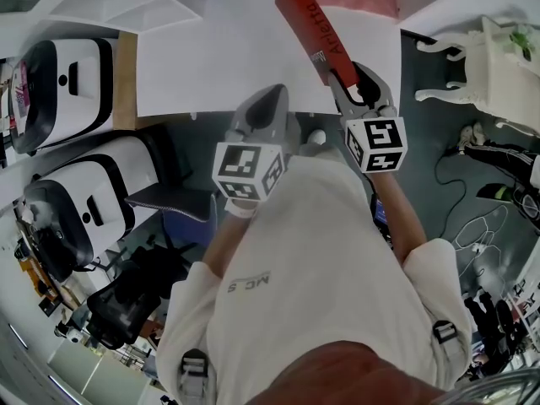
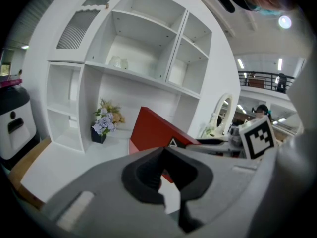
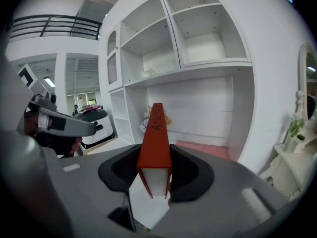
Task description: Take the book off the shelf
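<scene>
1. Nearest to the head camera is the person's pale shirt [image 1: 312,251], with both forearms stretched forward from it.
2. Next come the left marker cube [image 1: 246,169] and the right marker cube [image 1: 377,146], and in front of them the claws. The left claw [image 1: 268,93] has its jaws together with nothing between them. It hovers over the white counter [image 1: 211,66], just beside the right one.
3. The right claw [image 1: 348,78] is closed on the near end of the red book [image 1: 305,13]. In the right gripper view the pads press on both covers, the spine faces up, and the white page edge faces the camera.
4. The book points away from the person, tilted, over the counter and in front of the shelf [image 3: 198,58]. It stands in no compartment. I cannot tell whether its far end touches the counter.
5. Farther back, a small pot of flowers [image 2: 105,120] stands on the counter under the lowest shelf board. Something pink [image 3: 203,150] lies to the right.
6. I judge that the taking-out step is almost finished, because the book is already clear of the shelf. The next move is probably to bring it closer or lay it flat on the counter. Only one end is gripped, so the book could swing or slip. This calls for firm pressure and a slow motion, and the free left claw could support the far end.
</scene>
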### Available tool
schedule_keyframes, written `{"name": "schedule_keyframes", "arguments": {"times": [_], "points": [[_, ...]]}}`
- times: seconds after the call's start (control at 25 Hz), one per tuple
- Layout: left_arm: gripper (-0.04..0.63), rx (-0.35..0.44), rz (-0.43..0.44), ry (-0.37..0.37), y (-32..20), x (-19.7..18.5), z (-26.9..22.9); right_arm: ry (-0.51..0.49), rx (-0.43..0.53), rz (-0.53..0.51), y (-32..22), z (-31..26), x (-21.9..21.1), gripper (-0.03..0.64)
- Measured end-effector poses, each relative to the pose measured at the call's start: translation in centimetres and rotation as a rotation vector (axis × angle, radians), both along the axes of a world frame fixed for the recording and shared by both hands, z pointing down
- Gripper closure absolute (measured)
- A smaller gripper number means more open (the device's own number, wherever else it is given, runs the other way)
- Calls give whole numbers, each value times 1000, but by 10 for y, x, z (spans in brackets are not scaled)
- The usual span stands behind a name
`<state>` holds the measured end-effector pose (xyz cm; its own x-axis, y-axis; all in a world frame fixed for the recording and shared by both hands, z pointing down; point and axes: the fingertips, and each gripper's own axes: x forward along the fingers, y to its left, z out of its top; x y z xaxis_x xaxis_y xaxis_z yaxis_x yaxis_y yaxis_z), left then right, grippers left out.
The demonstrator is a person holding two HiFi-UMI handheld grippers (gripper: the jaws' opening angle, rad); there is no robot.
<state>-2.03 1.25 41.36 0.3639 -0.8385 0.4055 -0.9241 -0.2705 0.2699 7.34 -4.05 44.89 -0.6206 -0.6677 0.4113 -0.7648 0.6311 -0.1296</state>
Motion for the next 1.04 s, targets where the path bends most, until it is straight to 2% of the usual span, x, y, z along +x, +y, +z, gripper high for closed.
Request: {"name": "schedule_keyframes", "arguments": {"times": [0.2,0.76,1.04], "points": [[595,-3,-8,-4,1,-4,2,9,18,13,5,1,1,451],[595,-34,11,0,-4,-4,15,-26,-12,46,9,1,8,451],[595,-42,27,-7,-8,-1,18,-20,-3,4,8,-4,10,451]]}}
